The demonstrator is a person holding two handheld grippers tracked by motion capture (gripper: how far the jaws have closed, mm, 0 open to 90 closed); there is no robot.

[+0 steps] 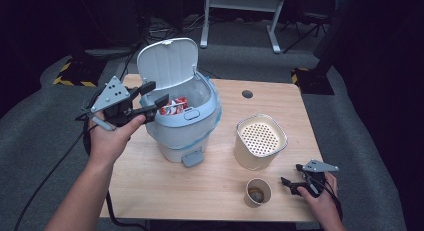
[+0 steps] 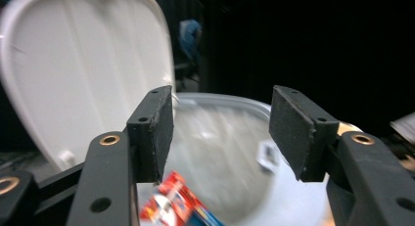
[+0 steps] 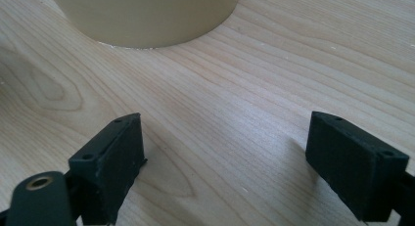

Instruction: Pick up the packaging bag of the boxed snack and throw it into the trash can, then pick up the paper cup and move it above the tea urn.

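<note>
**Desk:** While the left gripper hangs at the rim of the bin, what does it hold?

**Photographer:** Nothing. Its jaws stand apart with only air between the pads, just over the bin's open mouth. No earlier frame to compare, so that is all I can say of them.

**Desk:** Describe the bin.

**Photographer:** Pale, white to light blue, rounded, with a clear liner showing at the rim. It stands on the left half of the wooden table. Its lid is tipped up and back, the ribbed underside facing the camera. A grey foot pedal juts from the base towards the person.

**Desk:** Anything inside?

**Photographer:** A red-and-white wrapper, crumpled, lying near the left side of the opening, below the gripper's jaws. In the left gripper view it is blurred, red with some blue.

**Desk:** And the other hand?

**Photographer:** The right gripper rests low at the table's near right corner, jaws wide and empty, beside a paper cup. A cream canister with a perforated top stands between cup and bin, apart from both.
</note>
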